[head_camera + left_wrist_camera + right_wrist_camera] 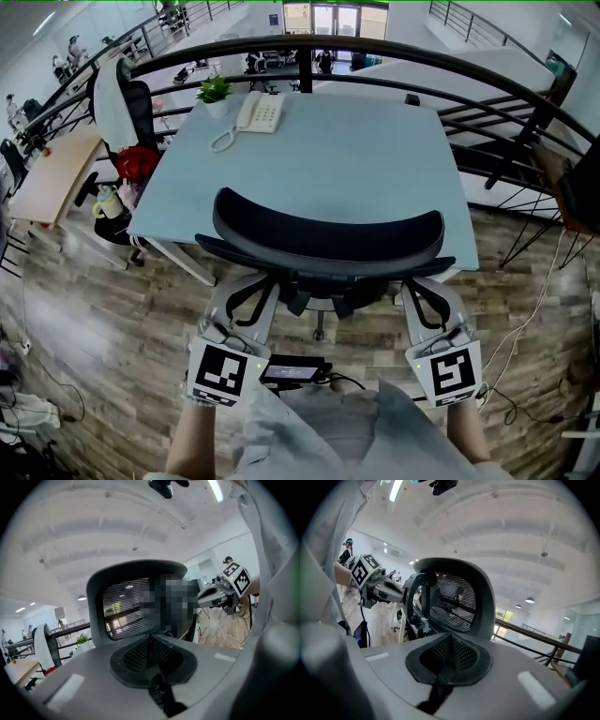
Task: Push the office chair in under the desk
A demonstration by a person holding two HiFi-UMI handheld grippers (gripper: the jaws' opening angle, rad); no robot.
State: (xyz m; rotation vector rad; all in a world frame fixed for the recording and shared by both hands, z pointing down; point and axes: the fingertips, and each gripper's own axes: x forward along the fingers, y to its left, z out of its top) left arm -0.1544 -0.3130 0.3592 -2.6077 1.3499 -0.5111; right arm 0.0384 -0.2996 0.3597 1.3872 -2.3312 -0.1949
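head view: office chair (pixel 328 234) at near edge of tabletop (pixel 347 159), base visible on floor (pixel 122 309) this side, so push looks unfinished; left claw (pixel 246 298) and right claw (pixel 424 298) close behind its back | left gripper view: left claw (pixel 152 656) pressed together, empty, chair (pixel 126 611) ahead | right gripper view: right claw (pixel 450 656) pressed together, empty, chair (pixel 459 599) ahead

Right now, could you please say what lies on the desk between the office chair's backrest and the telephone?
In the head view the desk is bare between the office chair's backrest and the white telephone, save its coiled cord.
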